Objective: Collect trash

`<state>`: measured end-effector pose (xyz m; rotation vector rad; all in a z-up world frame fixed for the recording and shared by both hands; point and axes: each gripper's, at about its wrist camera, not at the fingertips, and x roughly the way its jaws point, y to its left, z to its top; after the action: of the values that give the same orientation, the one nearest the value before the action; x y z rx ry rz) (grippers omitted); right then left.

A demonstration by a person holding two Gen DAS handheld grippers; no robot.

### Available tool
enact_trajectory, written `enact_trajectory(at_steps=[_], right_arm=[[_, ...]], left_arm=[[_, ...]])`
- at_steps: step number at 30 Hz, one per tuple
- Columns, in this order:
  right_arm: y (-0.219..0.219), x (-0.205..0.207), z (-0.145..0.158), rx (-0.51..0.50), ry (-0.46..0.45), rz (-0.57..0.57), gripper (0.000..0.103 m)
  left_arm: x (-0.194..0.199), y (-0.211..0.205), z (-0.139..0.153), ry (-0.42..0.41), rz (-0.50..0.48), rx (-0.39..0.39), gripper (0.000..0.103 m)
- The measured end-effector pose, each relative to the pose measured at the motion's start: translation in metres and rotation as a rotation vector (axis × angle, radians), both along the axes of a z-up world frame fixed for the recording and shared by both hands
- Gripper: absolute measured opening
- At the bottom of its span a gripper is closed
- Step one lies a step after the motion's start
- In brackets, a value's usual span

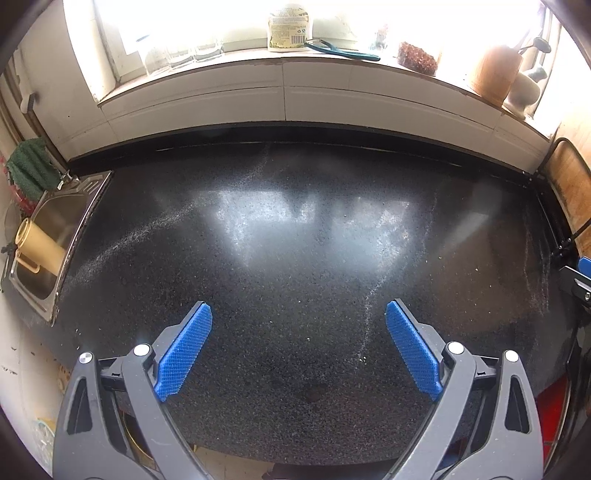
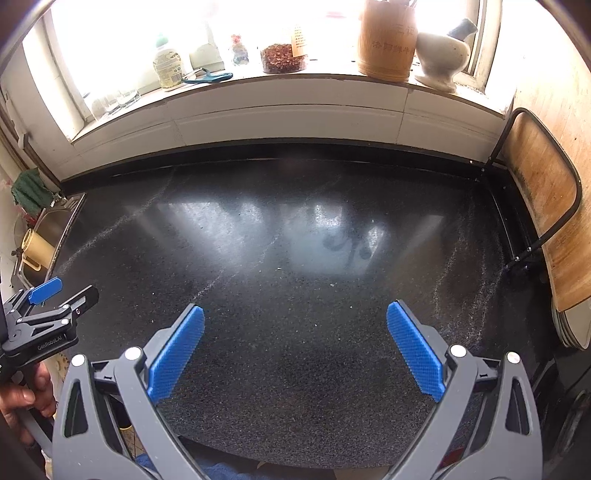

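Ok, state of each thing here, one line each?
Left gripper: open, empty, over the counter.
Right gripper: open, empty.
Counter: bare, only crumbs and pale streaks.
Jug: on its side in the sink.
Cutting board: upright in its rack.

"GenRobot.AI" printed white on black body of left gripper. Bamboo holder on sill carries carved Chinese characters, too blurry to read properly. Bottle label has barcode, text unreadable.

Two grippers, one sink, one bottle, one mortar, one wooden canister.
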<state>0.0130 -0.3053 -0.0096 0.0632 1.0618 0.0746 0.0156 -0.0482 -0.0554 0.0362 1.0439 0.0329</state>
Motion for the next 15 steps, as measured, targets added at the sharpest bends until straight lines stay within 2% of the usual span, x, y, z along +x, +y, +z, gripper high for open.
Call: enact_trajectory(at_steps=[15], right_arm=[[0.0041, -0.0023, -0.0005, -0.003, 0.003, -0.008, 0.096]], left_arm=[[0.0024, 0.0, 0.0019, -0.01, -0.016, -0.004, 0.093]])
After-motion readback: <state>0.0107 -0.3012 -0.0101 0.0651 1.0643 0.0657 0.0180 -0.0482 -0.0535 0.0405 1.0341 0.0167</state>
